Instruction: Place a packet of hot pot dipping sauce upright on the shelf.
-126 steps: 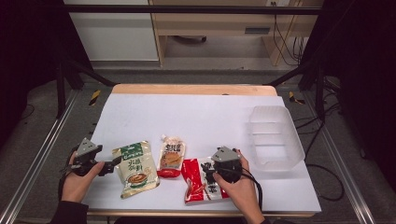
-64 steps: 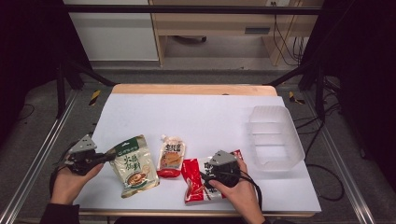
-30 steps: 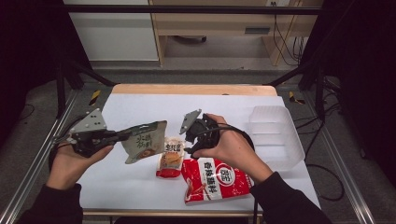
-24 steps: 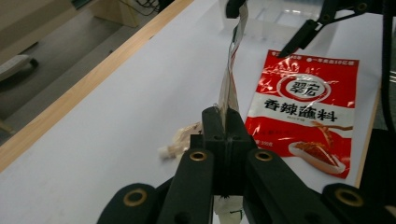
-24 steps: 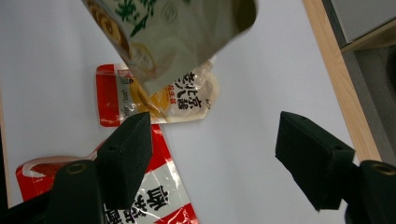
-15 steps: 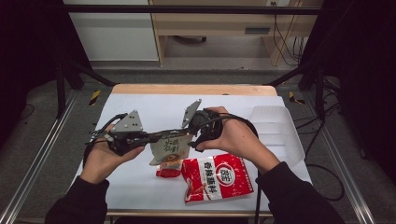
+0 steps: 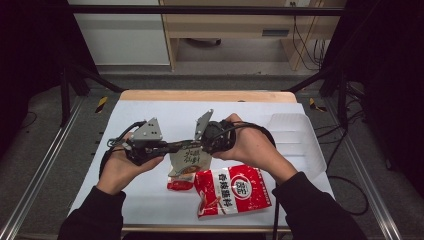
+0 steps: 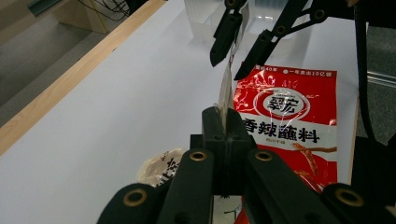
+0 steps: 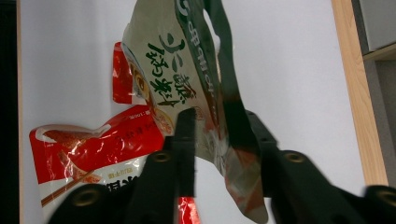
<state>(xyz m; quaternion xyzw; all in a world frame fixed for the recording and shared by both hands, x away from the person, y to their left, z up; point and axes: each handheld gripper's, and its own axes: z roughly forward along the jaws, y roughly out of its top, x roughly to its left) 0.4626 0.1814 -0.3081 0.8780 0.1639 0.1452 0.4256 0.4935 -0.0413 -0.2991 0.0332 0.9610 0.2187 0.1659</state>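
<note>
The beige pouch with green lettering [image 7: 189, 159] is hanging in the air over the middle of the desk [image 7: 225, 110], a little nearer the front edge than the back, stretched between the two grippers. The white desk is carrying everything else. A clear plastic tray [image 7: 295, 140] is sitting along its right edge, well apart from the pouch. A large red pouch [image 7: 232, 190] is lying flat near the front edge, right of centre, just below the hanging pouch. A small pouch with a red bottom [image 7: 180, 184] is lying just left of the red one, partly hidden under the held pouch in the high view.

The left gripper [image 7: 175, 146] is coming in from the left and is clamping one side edge of the beige pouch; in the left gripper view its jaws [image 8: 226, 126] are pressing tight together on the thin edge, with the pouch [image 8: 226, 88] standing edge-on beyond them. The right gripper [image 7: 200, 145] is reaching in from the right at the pouch's top. Its jaws have just been closing, with the pouch [image 9: 187, 70] passing between them; seen from the left gripper view, the right gripper [image 8: 233, 56] is showing a narrow gap, one jaw on each face, not yet pinching
</note>
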